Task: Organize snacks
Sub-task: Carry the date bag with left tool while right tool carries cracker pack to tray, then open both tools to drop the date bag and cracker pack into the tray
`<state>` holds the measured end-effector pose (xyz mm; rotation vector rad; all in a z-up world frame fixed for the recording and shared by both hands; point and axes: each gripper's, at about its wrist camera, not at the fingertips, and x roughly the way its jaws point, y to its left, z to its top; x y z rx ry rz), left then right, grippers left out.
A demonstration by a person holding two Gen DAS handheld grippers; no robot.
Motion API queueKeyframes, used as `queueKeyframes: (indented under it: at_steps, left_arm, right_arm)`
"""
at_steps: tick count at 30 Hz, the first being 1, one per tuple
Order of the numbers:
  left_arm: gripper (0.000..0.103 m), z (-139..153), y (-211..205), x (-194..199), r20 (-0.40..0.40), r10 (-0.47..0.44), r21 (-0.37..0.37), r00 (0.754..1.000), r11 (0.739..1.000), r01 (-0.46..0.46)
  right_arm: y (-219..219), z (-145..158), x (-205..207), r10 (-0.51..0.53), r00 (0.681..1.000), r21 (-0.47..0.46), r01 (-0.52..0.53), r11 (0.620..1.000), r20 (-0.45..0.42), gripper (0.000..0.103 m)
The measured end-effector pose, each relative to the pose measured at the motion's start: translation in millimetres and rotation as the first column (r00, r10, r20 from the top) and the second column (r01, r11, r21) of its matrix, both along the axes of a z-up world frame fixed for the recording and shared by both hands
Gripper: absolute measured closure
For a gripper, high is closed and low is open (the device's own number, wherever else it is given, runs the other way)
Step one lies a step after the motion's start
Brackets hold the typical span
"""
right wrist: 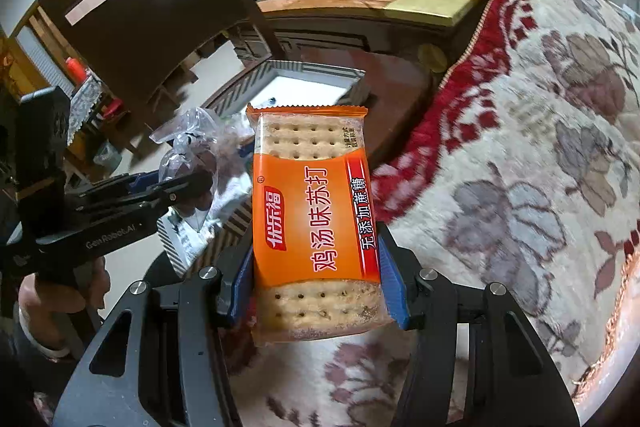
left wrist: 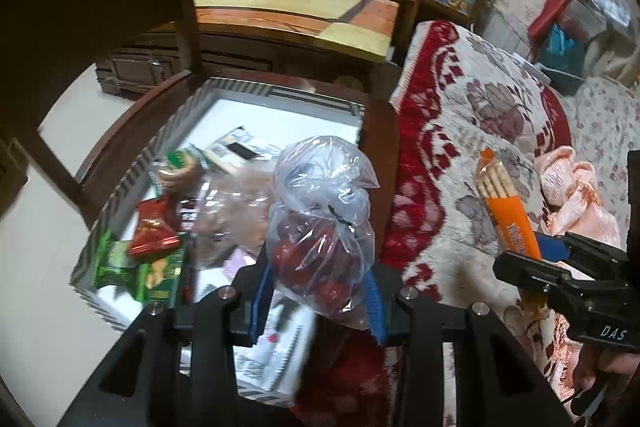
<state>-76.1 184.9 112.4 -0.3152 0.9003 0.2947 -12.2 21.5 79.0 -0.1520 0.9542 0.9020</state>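
Observation:
My left gripper [left wrist: 318, 291] is shut on a clear plastic bag of dark red fruit [left wrist: 324, 223], held up over the near right corner of a white box with striped walls [left wrist: 132, 167]. The box holds several snack packs, among them a red pack [left wrist: 154, 229] and green packs [left wrist: 136, 269]. My right gripper [right wrist: 318, 291] is shut on an orange pack of soda crackers [right wrist: 314, 223], held upright above the flowered blanket. The left wrist view shows that cracker pack [left wrist: 508, 211] edge-on at the right, in the right gripper [left wrist: 540, 255]. The right wrist view shows the left gripper [right wrist: 192, 183] with its bag [right wrist: 192, 151].
The box stands on a dark wooden chair [left wrist: 132, 131] beside a bed covered by a red and cream flowered blanket [left wrist: 472, 131]. A pink cloth [left wrist: 572, 187] lies on the blanket. A wooden table [left wrist: 296, 15] is behind the chair.

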Motion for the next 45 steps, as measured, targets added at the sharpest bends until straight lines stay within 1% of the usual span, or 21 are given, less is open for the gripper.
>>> queueKeyframes:
  at_steps: [5,15,24,32,39,44,45]
  left_arm:
    - [0.061,-1.0,19.6,-11.4,-0.002,0.042,0.002,0.999,0.999,-0.042]
    - [0.061,-9.8,56.0,-29.1,-0.019,0.121,-0.007,0.992,0.993,-0.122]
    - [0.061,-21.2,83.9,-36.5,-0.042,0.179,-0.012,0.983,0.984,-0.18]
    - [0.061,-35.9,94.6,-31.5,-0.071,0.191,-0.023,0.979,0.981,-0.193]
    - [0.061,-45.2,100.0,-24.4,-0.091,0.198,-0.022,0.976,0.979,-0.2]
    - [0.06,-50.8,100.1,-18.7,-0.111,0.203,-0.013,0.973,0.979,-0.205]
    - [0.058,-51.8,99.8,-18.1,-0.116,0.204,-0.01,0.972,0.978,-0.206]
  right_arm:
    - [25.2,3.0,-4.7,0.039,0.999,-0.007,-0.038,0.999,0.006,0.05]
    - [75.9,-1.1,-8.9,0.116,0.993,-0.035,-0.117,0.993,-0.009,0.05]
    - [118.4,-13.3,-5.3,0.139,0.99,-0.08,-0.14,0.987,-0.019,0.05]
    - [155.8,-36.0,9.0,0.12,0.993,-0.156,-0.122,0.98,-0.021,0.05]
    - [179.3,-45.3,17.2,0.123,0.992,-0.157,-0.126,0.98,-0.028,0.05]
    - [193.6,-52.2,15.8,0.135,0.991,-0.185,-0.135,0.973,-0.014,0.05]
    - [194.9,-52.9,15.0,0.134,0.991,-0.187,-0.134,0.973,-0.013,0.05]
